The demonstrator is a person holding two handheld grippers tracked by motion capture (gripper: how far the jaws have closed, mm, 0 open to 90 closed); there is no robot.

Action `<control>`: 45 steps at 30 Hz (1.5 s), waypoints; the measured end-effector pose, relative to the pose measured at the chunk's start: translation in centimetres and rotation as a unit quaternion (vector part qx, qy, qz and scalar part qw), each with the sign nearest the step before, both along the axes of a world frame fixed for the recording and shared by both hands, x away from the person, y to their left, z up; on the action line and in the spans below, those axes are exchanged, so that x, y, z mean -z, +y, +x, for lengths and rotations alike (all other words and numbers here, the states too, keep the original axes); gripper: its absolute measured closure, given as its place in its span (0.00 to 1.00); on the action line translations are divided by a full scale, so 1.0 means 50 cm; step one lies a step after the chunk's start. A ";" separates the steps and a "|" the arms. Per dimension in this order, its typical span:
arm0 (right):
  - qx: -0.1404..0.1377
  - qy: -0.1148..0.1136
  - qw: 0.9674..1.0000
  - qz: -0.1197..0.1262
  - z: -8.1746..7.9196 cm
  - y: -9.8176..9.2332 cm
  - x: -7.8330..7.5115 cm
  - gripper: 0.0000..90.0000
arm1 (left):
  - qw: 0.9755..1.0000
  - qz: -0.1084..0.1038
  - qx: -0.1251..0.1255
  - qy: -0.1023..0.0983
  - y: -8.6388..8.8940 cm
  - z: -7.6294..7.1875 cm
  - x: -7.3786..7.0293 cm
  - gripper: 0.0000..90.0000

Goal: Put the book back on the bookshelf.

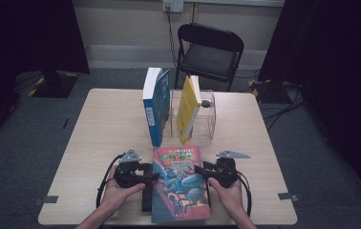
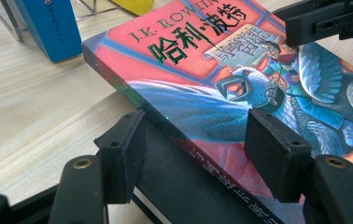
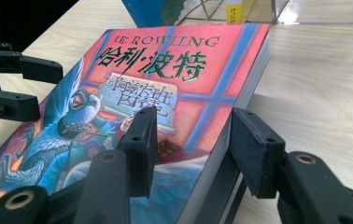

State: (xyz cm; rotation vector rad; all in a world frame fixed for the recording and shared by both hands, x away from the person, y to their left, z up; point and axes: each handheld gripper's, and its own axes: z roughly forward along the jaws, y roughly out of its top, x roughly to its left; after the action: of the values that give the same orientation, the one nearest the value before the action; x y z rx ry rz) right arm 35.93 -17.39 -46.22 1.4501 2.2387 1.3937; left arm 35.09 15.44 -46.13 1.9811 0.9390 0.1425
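A red and blue paperback [image 1: 181,183] [image 2: 202,70] [image 3: 165,84] with a winged creature on its cover lies face up at the near edge of the table. It rests on a black slab [image 1: 147,200] [image 2: 188,186]. My left gripper [image 1: 151,174] [image 2: 195,126] straddles the book's spine edge, one jaw beside the spine and one over the cover. My right gripper [image 1: 198,171] [image 3: 194,116] straddles the opposite page edge, with a gap between its outer jaw and the pages. Both stand open around the book's edges.
A blue book [image 1: 155,105] stands upright mid-table. A yellow book [image 1: 188,109] leans in a clear acrylic holder [image 1: 209,114] beside it. A black folding chair [image 1: 209,52] stands beyond the wooden table [image 1: 111,124]. Bare wood lies to the left and right of the books.
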 end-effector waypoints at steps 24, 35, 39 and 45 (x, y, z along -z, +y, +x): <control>0.027 0.026 0.998 0.046 -0.013 -0.007 -0.007 0.61 | 1.000 0.000 0.013 -0.007 -0.007 -0.001 0.000 0.47; 0.025 0.015 0.999 0.041 -0.034 -0.010 -0.021 0.66 | 1.000 -0.001 0.011 -0.005 -0.008 -0.002 0.000 0.47; 0.002 0.016 0.996 0.088 -0.037 -0.022 -0.031 0.76 | 1.000 -0.003 0.011 -0.005 -0.008 -0.002 0.001 0.47; -0.021 0.031 0.998 0.055 -0.044 0.015 -0.015 0.70 | 1.000 0.003 0.010 -0.009 -0.008 -0.003 0.000 0.47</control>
State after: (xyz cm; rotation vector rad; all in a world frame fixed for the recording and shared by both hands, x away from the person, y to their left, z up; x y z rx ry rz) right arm 33.71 -16.66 -45.47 1.5076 2.2758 1.5268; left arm 34.93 15.04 -46.11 1.9914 0.9064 0.1523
